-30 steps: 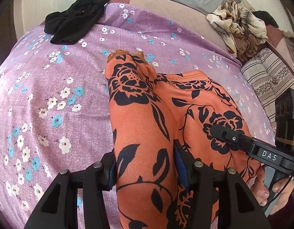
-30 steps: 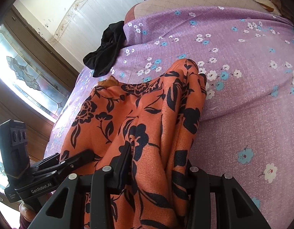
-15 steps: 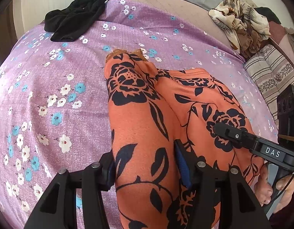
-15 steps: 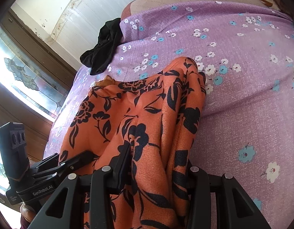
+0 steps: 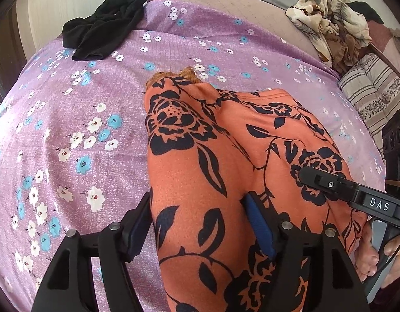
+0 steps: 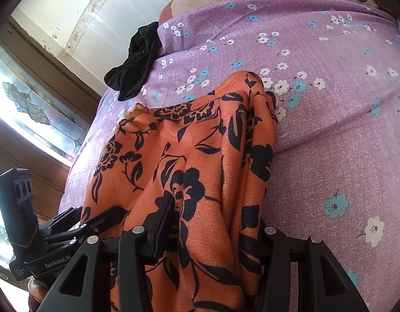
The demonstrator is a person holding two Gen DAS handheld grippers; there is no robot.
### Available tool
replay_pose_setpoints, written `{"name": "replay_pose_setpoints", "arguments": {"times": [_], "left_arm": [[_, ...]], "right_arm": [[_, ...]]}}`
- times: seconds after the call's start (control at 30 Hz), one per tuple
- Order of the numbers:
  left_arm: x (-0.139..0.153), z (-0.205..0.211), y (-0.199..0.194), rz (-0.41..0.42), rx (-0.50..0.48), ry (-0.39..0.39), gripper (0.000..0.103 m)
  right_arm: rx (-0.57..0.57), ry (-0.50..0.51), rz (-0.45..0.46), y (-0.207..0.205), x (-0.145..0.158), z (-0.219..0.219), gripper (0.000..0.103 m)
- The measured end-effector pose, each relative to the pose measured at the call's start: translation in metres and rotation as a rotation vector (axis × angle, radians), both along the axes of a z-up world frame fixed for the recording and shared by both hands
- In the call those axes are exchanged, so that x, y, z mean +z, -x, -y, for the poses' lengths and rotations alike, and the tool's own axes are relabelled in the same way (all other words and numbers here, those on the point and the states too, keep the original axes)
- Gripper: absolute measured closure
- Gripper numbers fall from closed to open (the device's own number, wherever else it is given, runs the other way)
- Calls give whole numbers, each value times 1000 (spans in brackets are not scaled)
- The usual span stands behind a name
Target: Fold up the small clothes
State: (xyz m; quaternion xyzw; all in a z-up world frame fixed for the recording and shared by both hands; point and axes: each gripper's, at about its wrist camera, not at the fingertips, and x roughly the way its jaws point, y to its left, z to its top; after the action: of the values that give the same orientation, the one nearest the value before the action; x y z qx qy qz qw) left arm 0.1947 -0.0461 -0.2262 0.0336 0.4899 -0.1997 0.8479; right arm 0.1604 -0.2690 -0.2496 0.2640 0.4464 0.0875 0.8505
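An orange garment with black flowers (image 5: pixel 200 143) lies in a long fold on the purple flowered bedsheet (image 5: pixel 96 104). My left gripper (image 5: pixel 197 202) straddles its near end; the jaws are opening, and the left pad (image 5: pixel 137 223) stands just off the cloth edge. In the right wrist view the same garment (image 6: pixel 200 143) bunches between the jaws of my right gripper (image 6: pixel 215 210). These jaws are opening too, but cloth still fills the gap and covers the right finger. Each gripper shows in the other's view, close alongside.
A black garment (image 5: pixel 106 31) lies crumpled at the far left edge of the bed. A beige patterned pile of clothes (image 5: pixel 329 18) and a striped pillow (image 5: pixel 374 88) sit at the far right. A wooden window frame (image 6: pixel 31 104) is beyond the bed's left side.
The left jaws have spread and the left pad has come off the cloth. The right jaws have widened slightly. Both hands have stayed about where they were.
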Motion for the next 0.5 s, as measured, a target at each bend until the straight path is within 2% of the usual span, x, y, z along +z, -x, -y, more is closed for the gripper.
{"name": "replay_pose_setpoints", "arguments": {"times": [0.17,0.27,0.33,0.5], "left_arm": [[-2,1,-2,4,7,-12,24],[-7,-3,-6,-14,29,-11,15],[-12,-8,-10,-54,48,16,10],[-30,-29,-23,-212,103,155,5]], "right_arm": [[-5,-12,-3,1,-4,4,48],[-7,-21,-10,0,-8,6,44],[-11,-33,-17,0,-11,9,39],[-10,-76,-33,-1,-17,14,36]]}}
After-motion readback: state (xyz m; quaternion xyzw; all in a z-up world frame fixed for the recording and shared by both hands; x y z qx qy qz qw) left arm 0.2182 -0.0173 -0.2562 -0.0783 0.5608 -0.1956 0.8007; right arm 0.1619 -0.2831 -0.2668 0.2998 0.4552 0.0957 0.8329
